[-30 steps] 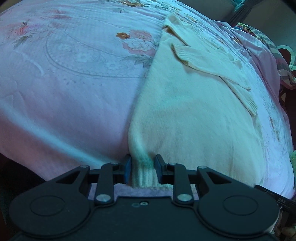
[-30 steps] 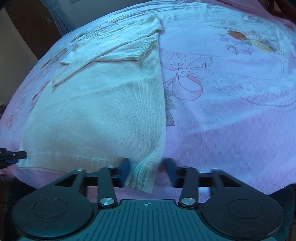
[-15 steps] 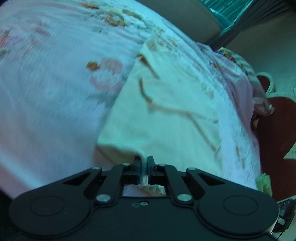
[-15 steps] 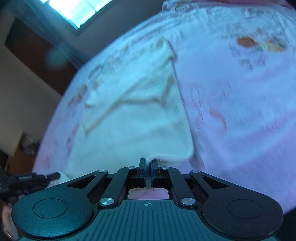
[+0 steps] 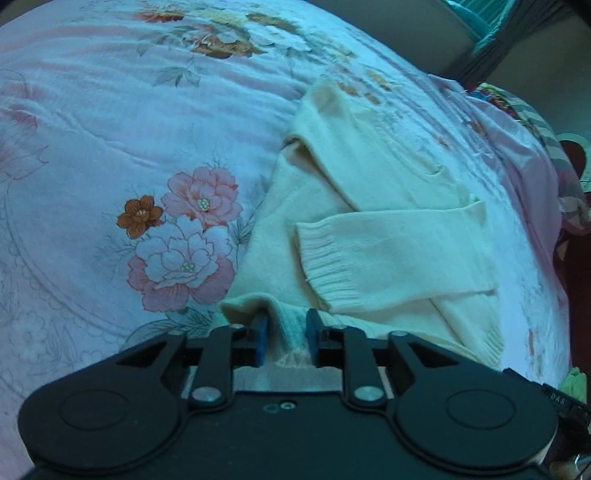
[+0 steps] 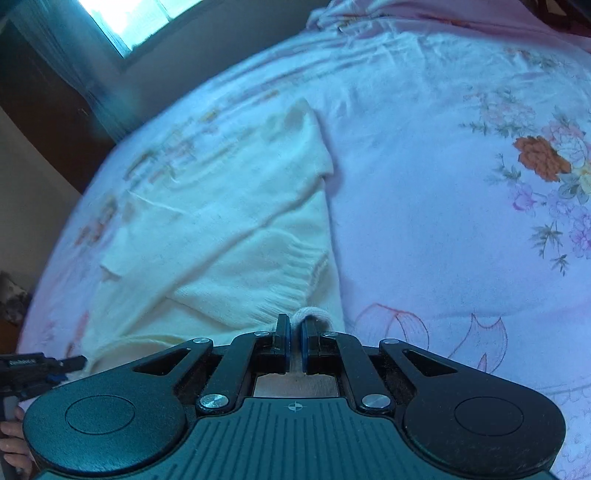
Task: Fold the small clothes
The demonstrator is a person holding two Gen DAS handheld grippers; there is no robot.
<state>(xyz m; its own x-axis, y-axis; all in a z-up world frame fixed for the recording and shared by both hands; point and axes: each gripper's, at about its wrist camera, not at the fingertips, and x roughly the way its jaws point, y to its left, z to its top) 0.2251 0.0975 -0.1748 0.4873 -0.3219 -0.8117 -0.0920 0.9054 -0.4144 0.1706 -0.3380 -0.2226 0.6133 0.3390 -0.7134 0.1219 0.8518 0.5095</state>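
Observation:
A cream knitted sweater lies on the pink flowered bedspread, a sleeve with a ribbed cuff folded across its body. Its bottom hem is lifted and carried forward over the body. My left gripper holds the hem's left corner between its blue pads; the jaws are opening and stand apart from the cloth. In the right wrist view the sweater fills the left half. My right gripper pinches a loop of the hem's right corner, its jaws only just starting to part.
The bedspread stretches wide to the right of the sweater. A window and dark wooden furniture stand past the far edge. Striped cloths hang off the bed's right side. The left gripper's tip shows at the lower left.
Both grippers closed on the hem at the bed's near edge, then carried it forward over the sweater. The left jaws have since spread apart again; the right ones stay pinched.

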